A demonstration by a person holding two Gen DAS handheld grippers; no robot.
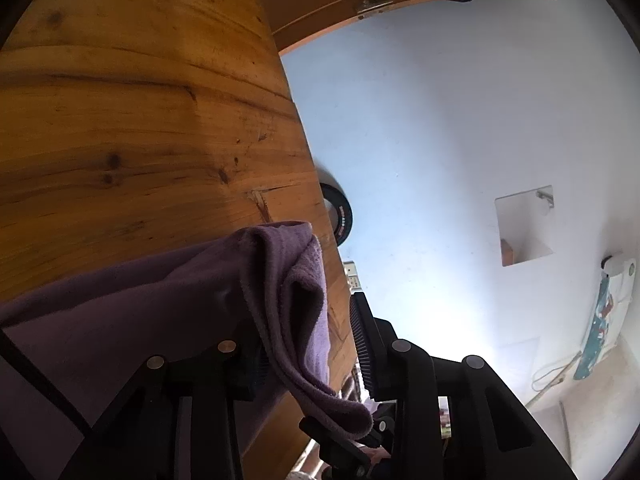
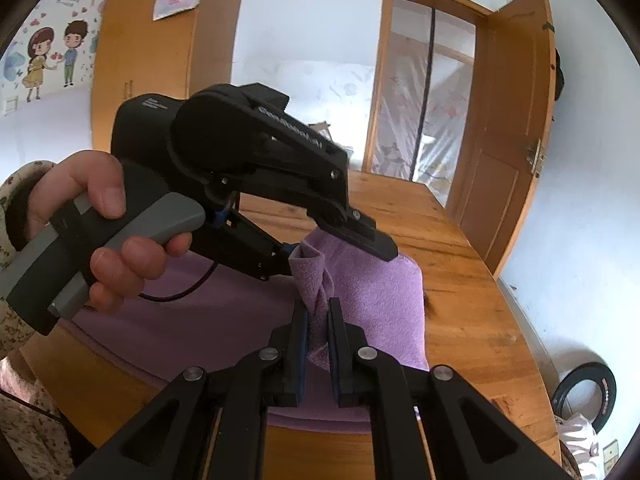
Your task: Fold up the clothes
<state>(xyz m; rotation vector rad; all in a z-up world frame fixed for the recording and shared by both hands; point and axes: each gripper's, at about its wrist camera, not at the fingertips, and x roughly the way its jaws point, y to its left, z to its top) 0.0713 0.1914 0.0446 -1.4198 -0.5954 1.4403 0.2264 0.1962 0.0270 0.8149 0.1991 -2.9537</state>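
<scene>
Purple fleece garment [image 2: 372, 292] lies on the wooden table [image 2: 452, 264] — the right gripper [image 2: 318, 336] pinches its bunched edge, while the left gripper [image 1: 308, 344], jaws apart, loosely straddles that fold just beside it.

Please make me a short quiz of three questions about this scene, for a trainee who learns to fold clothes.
1. True or false: the right hand-held gripper is shut on the purple cloth.
2. On what does the cloth lie?
3. What stands on the floor, low at the right of the right wrist view? A: a black tyre. B: a bucket. C: a chair.

Key: 1 true; 2 on the wooden table; 3 A.
</scene>
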